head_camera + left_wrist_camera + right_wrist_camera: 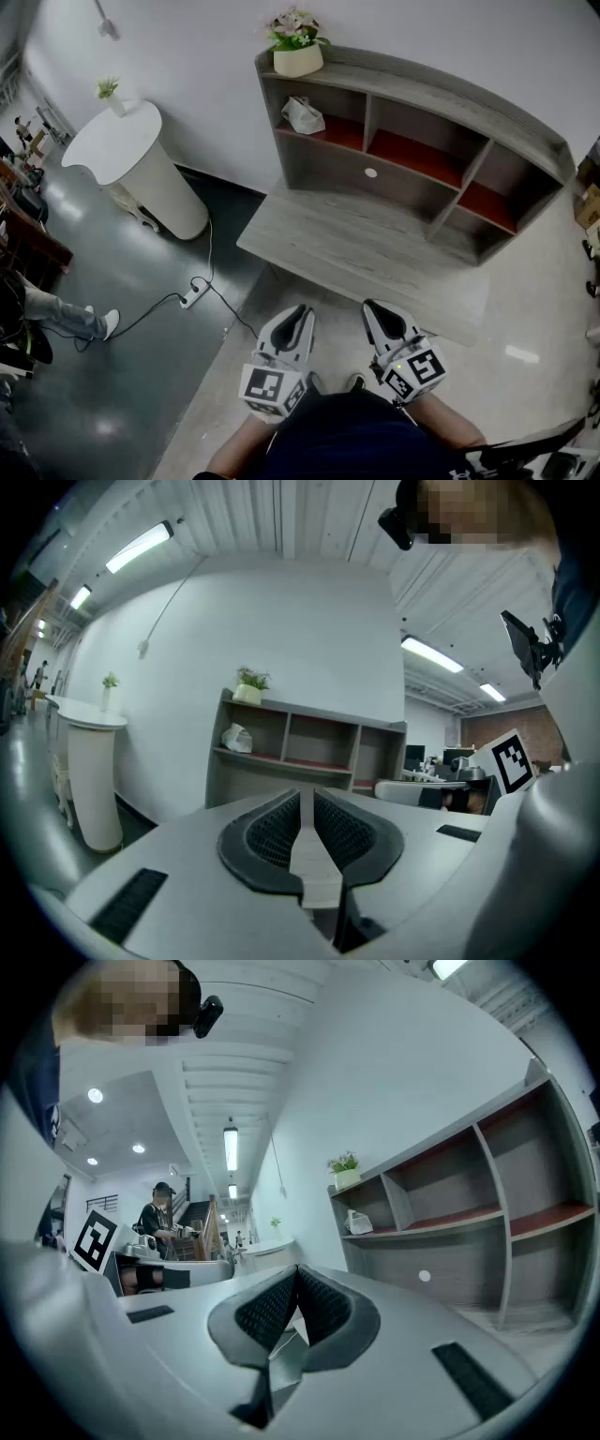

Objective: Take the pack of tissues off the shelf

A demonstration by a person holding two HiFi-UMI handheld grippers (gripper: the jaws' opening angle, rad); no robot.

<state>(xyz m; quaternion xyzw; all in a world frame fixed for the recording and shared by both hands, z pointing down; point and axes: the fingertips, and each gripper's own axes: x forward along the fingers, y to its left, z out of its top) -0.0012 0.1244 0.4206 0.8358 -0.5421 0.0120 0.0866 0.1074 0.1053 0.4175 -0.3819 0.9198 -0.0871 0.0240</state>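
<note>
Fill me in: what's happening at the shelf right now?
A person stands facing the grey shelf with a gripper in each hand, both held low near the body and both empty. The left gripper has its jaws a narrow slit apart, and the right gripper has its jaws together. The pack of tissues lies untouched in the top left compartment, below the potted plant. Neither gripper has reached it yet.

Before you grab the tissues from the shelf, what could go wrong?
1. The flower pot stands on the shelf top, right above the pack of tissues; a high reach might knock it.
2. The right gripper is shut and the left gripper is barely open; unless opened, they might shove the pack deeper.
3. A power strip with its cable lies on the floor to the left; a sidestep could snag it.
</note>
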